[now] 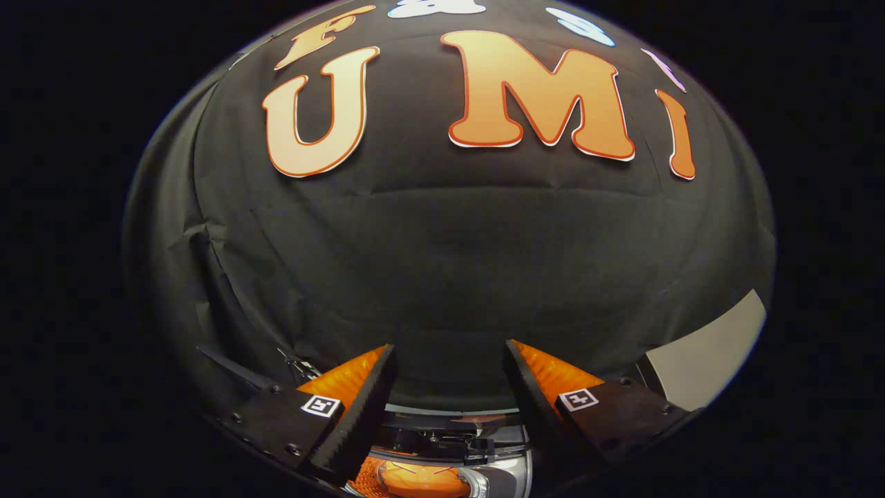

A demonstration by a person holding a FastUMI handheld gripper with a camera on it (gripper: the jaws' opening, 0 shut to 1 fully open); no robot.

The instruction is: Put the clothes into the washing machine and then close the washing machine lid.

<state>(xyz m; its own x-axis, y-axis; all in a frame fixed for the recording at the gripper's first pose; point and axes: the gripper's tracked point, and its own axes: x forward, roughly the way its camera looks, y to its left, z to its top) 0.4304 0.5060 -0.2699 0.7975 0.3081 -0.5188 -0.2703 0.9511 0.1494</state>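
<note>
Hand-held gripper (449, 360): 2 toothed fingers, square tags, screwed black mounts.

The gripper (449, 363) is held level, and its two fingers (363, 408) stand well apart with an open gap between them. Nothing is clasped between the ribbed inner pads. Each finger carries a small square marker (321, 405) on its top face, back from the tip.

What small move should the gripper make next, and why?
Probably tilt down toward the washing machine. The gripper is open with nothing between its fingers, and it faces the booth wall, while the machine sits low beneath the fingers. No clothes are in view, so it likely has to look down to find them.
</note>
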